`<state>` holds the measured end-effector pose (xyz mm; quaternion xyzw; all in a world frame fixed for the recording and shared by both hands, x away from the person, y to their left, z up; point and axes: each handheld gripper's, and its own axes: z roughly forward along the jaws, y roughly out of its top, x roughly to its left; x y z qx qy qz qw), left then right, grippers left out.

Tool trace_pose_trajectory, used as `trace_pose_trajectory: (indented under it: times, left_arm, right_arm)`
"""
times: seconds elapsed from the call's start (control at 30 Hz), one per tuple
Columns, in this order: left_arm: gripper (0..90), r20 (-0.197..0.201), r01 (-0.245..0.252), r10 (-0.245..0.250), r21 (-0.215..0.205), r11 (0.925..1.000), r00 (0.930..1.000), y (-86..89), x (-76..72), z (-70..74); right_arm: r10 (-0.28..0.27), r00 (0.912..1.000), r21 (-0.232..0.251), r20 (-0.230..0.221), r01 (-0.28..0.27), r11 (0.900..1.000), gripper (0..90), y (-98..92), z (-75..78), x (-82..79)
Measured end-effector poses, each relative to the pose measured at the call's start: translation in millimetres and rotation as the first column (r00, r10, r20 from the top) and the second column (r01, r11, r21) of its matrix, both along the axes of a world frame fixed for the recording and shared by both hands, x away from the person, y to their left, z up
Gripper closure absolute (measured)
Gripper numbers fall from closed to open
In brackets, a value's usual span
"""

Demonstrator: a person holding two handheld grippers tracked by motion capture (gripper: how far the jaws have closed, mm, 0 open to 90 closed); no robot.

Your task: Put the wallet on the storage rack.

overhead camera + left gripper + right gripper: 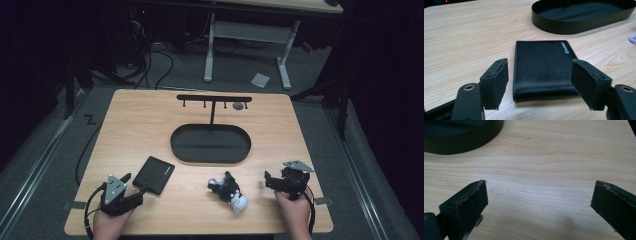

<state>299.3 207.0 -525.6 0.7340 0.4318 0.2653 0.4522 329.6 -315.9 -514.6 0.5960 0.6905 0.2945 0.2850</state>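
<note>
Your left gripper (pixel 539 82) has its jaws spread, the near edge of the black wallet (pixel 544 68) lying flat on the table (pixel 461 37) between them, untouched. Your right gripper (pixel 537 202) has jaws spread over bare wood.

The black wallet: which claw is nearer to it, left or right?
Left. The left claw sits at the black wallet's near edge, jaws open to either side of it without touching. The right claw is far across the table, beyond the small toy.

Black leather wallet (pixel 542 70), closed, flat on the table (pixel 461 37), between the spread jaws.
</note>
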Motion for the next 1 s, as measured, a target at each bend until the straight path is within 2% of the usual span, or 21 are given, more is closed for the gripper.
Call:
trace_pose_trajectory:
  times: [0.1,0.33,0.63,0.67,0.8,0.9,1.0]
  left_arm:
    - [30.8,0.000,-0.003,0.003,-0.005,1.0000,1.0000,1.1,0.3,0.6]
    - [32.3,0.011,-0.002,0.002,-0.002,1.0000,0.9999,2.2,-1.1,2.0]
    - [33.0,0.016,-0.001,0.002,-0.003,1.0000,0.9999,2.7,0.4,1.8]
    - [33.0,0.016,0.000,0.000,-0.006,1.0000,0.9999,2.8,0.6,2.0]
    - [34.3,0.012,-0.002,0.002,-0.012,0.9999,0.9999,2.7,1.1,3.0]
    - [37.2,0.017,0.023,-0.023,-0.029,0.9993,0.9996,-0.6,-1.5,4.9]
    - [38.4,0.005,0.061,-0.061,-0.031,0.9976,0.9981,-7.8,-2.8,6.5]
  right_arm:
    - [0.011,0.9999,-0.007,0.000,-0.011,1.000,0.7,0.8,-0.1,-2.7]
    - [0.046,0.9989,0.017,0.011,-0.046,0.999,0.9,1.6,1.6,-7.8]
    - [0.037,0.9989,0.018,0.029,-0.038,0.999,0.4,3.1,4.7,-12.9]
    - [0.029,0.9990,0.029,0.034,-0.030,0.999,0.8,2.9,6.5,-14.0]
    - [0.057,0.9975,0.062,0.042,-0.059,0.996,0.7,3.0,9.8,-18.9]
    - [0.087,0.9943,0.094,0.063,-0.092,0.991,5.0,4.5,13.1,-27.9]
    - [0.118,0.9910,0.079,0.064,-0.122,0.989,10.4,6.5,13.8,-35.5]
